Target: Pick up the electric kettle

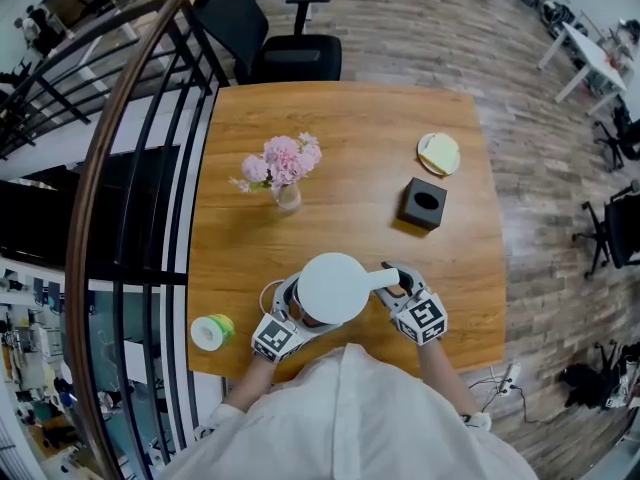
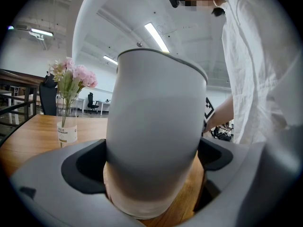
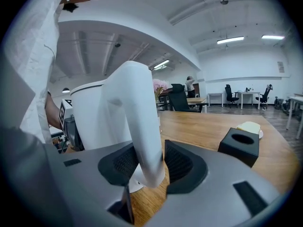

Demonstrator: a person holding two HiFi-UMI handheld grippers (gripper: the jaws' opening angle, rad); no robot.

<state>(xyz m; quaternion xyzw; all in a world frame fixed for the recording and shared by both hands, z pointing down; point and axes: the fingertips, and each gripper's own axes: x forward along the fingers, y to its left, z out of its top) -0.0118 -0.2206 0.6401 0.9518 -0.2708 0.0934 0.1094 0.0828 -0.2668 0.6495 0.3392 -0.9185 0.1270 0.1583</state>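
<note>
Kettle: the white kettle [image 1: 333, 288] stands upright on the table [image 1: 350, 128], close to the near edge, right in front of the person. That spot lets both arms reach it without stretching.
Left gripper: the left gripper [image 1: 288, 306] comes in from the kettle's left. Its jaws stand wide and are clenched on the round body [image 2: 156, 126], one pad on each flank. This probably steadies the body so it does not swing.
Right gripper: the right gripper [image 1: 405, 290] comes in from the right and grasps the handle [image 3: 142, 126]. The handle runs down between the ribbed pads [image 3: 182, 162], which look pressed against its sides. The handle is the part made to carry the weight.
Stage: both grips look set, and the kettle does not look lifted off the wood. I judge that raising it is what remains.
Risk: the smooth body may slip in the wide left jaws if the two hands rise unevenly.
Clearance: the vase [image 1: 286, 196], the black box [image 1: 422, 204] and the tape roll [image 1: 210, 331] stand well apart from the kettle, so they should not hinder a straight lift.
</note>
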